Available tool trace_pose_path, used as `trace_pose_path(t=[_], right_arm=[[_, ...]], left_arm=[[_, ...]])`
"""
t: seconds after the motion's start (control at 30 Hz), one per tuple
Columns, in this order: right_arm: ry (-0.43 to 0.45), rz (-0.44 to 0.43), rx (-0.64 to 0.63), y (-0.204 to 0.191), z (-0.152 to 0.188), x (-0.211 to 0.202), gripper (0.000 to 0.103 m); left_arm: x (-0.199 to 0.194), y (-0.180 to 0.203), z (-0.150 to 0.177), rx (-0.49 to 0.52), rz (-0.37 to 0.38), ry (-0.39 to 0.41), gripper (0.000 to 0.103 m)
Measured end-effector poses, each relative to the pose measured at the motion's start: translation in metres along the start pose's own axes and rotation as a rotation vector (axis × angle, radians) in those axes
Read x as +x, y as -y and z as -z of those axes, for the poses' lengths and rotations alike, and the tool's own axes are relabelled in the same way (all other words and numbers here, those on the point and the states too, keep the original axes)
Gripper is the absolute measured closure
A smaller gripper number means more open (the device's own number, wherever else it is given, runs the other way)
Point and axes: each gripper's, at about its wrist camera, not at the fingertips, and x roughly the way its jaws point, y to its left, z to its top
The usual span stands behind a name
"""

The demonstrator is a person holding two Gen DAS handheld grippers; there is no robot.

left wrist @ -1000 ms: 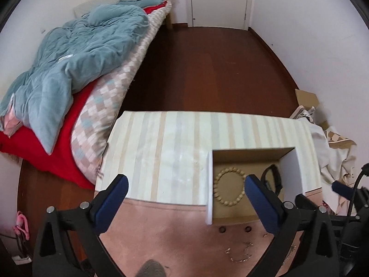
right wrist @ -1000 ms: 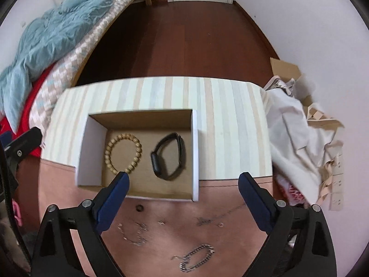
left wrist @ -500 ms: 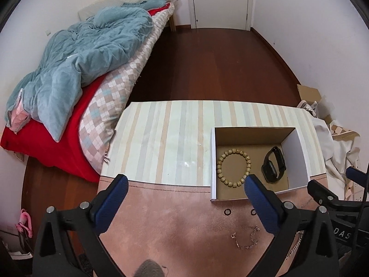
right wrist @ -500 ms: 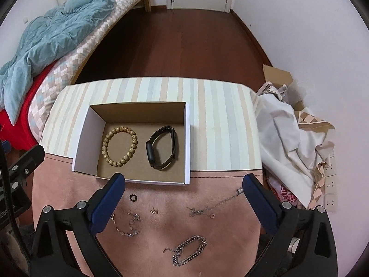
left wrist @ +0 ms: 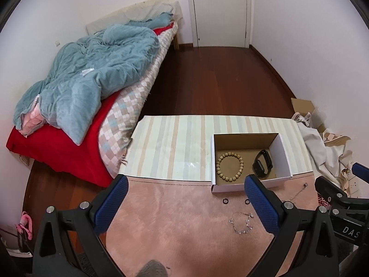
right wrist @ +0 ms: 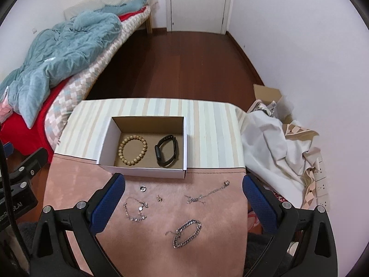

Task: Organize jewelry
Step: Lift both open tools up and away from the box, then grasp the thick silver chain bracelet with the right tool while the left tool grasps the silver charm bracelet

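Observation:
An open white cardboard box (right wrist: pixel 110 136) (left wrist: pixel 284 154) sits on the table and holds a wooden bead bracelet (right wrist: pixel 132 148) (left wrist: pixel 230 167) and a black wristband (right wrist: pixel 166 153) (left wrist: pixel 262 164). On the pink mat in front of it lie a small ring (right wrist: pixel 143 188), an earring (right wrist: pixel 159 198), a thin silver bracelet (right wrist: pixel 136 209) (left wrist: pixel 242 222), a thin necklace chain (right wrist: pixel 206 194) and a heavy silver chain bracelet (right wrist: pixel 186 233). My right gripper (right wrist: pixel 183 194) is open and empty, held above the loose jewelry. My left gripper (left wrist: pixel 185 198) is open and empty, above the mat left of the box.
The table has a striped cloth (right wrist: pixel 207 124) at the back and a pink mat (right wrist: pixel 207 219) in front. A bed with a teal blanket (left wrist: pixel 92 73) stands to the left. White cloth and cardboard (right wrist: pixel 276 143) are piled to the right. Dark wood floor and a door lie beyond.
Both grippers have pulled back and risen from the box; more of the mat and the loose jewelry has come into view. Both stay open and empty.

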Motion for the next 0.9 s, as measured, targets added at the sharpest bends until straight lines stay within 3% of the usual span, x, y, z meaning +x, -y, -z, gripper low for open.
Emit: trace_pose_path(t=[0.3,0.5,0.63,0.83,0.9], right_arm=[[0.065,-0.015,0.014,0.000,0.022,-0.053,0.000],[0.036,-0.068,0.065,0.012,0.039,-0.058,0.000],[-0.059,-0.076,0.129,0.035,0.058,-0.020,0.000],[-0.238,-0.083,0.221,0.064,0.099,0.062,0.003],[-0.291,-0.076,0.243,0.068,0.114,0.087,0.025]], left_arm=[[-0.047,-0.004,0.016,-0.010,-0.002,0.058,0.000],[-0.050,-0.006,0.029,-0.040,-0.049,0.055,0.000],[-0.032,-0.007,0.043,-0.051,-0.091,0.031,0.000],[0.017,-0.003,0.071,-0.051,-0.145,-0.085,0.000],[0.035,-0.001,0.082,-0.042,-0.164,-0.137,0.000]])
